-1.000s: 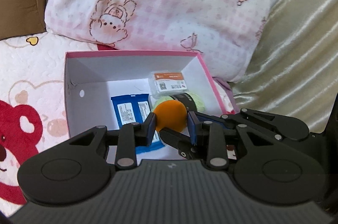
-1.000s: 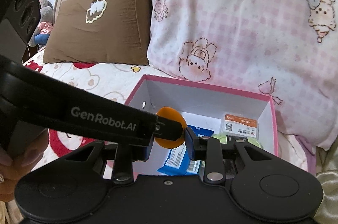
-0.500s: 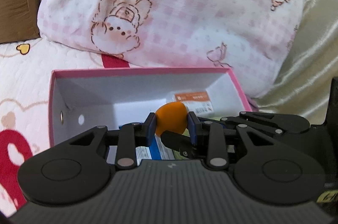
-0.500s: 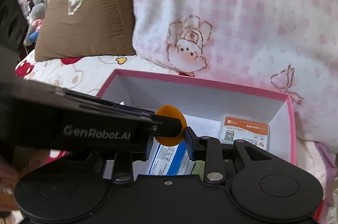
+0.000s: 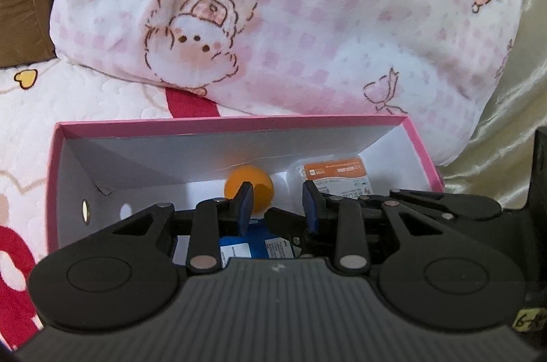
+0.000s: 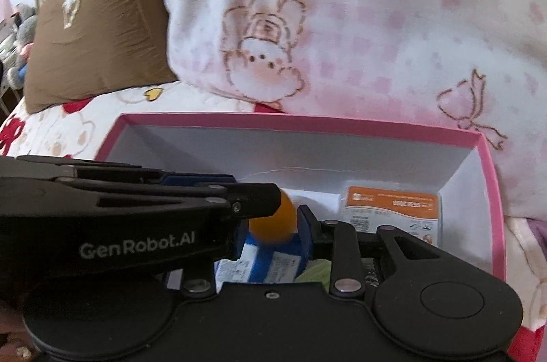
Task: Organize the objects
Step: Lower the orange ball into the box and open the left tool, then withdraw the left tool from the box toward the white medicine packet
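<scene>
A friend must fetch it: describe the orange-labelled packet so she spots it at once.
On the bed, before the pink checked pillow, stands a pink box. The packet lies in its far right corner. Only it has an orange band with white print; the ball is plain orange, the other packets blue.
</scene>
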### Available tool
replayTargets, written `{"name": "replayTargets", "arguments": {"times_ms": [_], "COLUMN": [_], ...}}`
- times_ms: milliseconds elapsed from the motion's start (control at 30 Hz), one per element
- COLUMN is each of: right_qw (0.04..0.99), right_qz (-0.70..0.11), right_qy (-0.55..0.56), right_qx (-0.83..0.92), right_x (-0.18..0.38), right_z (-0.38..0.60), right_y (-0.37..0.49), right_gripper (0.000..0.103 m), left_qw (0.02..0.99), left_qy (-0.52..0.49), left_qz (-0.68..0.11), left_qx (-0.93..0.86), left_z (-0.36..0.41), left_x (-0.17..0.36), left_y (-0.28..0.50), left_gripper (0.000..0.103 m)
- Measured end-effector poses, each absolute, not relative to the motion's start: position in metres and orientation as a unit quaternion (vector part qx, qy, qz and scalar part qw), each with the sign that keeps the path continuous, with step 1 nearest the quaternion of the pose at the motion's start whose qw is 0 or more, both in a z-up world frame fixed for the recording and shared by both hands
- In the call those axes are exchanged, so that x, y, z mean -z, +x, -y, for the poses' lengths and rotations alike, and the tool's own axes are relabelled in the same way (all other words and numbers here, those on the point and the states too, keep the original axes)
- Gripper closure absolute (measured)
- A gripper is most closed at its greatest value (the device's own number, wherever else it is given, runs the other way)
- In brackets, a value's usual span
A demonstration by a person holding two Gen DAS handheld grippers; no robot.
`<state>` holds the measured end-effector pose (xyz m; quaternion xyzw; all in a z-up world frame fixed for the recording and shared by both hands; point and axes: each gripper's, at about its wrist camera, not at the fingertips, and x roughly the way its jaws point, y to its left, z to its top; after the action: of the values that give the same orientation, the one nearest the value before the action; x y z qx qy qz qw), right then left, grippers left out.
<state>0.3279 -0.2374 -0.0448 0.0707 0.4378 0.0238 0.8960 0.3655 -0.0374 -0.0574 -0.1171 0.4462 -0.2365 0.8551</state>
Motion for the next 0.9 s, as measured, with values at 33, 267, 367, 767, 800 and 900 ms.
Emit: {"name": "replayTargets", "arguments": {"times_ms": [33,267,367,767,800,900], "right_qw": [0.896,0.901,0.904,0.914,0.914,0.913], "right_qz": [-0.438,-0.430,-0.422,-0.402,-0.402,-0.404], "right_qy": [0.075,0.056,0.054,0.027,0.022,0.017], "right_qx": [-0.019,-0.022,-0.036,-0.058,-0.058,-0.052], "right_x": [0.046,0.040,0.031,0.004,0.002,-0.006], "right_z": [0.238,0.231,0.225,0.190,0.188,0.185], "right_y": [0.328,0.315,0.302,0.255,0.252,0.243], "right_gripper": [0.068,0.068,0.068,0.065,0.065,0.064], "left_qw": [0.855,0.855,0.852,0.839,0.839,0.839], "left_qy": [-0.116,-0.118,-0.111,-0.109,-0.107,-0.098], "left_qz": [-0.448,-0.448,-0.454,-0.477,-0.478,-0.481], "left_qx": [0.235,0.234,0.236,0.237,0.236,0.234], "left_z": [0.038,0.025,0.019,-0.013,-0.015,-0.023], "left_x": [0.059,0.054,0.049,0.023,0.020,0.009], "left_y": [0.366,0.353,0.346,0.309,0.306,0.297], "left_gripper": [0.074,0.074,0.074,0.071,0.071,0.071]}}
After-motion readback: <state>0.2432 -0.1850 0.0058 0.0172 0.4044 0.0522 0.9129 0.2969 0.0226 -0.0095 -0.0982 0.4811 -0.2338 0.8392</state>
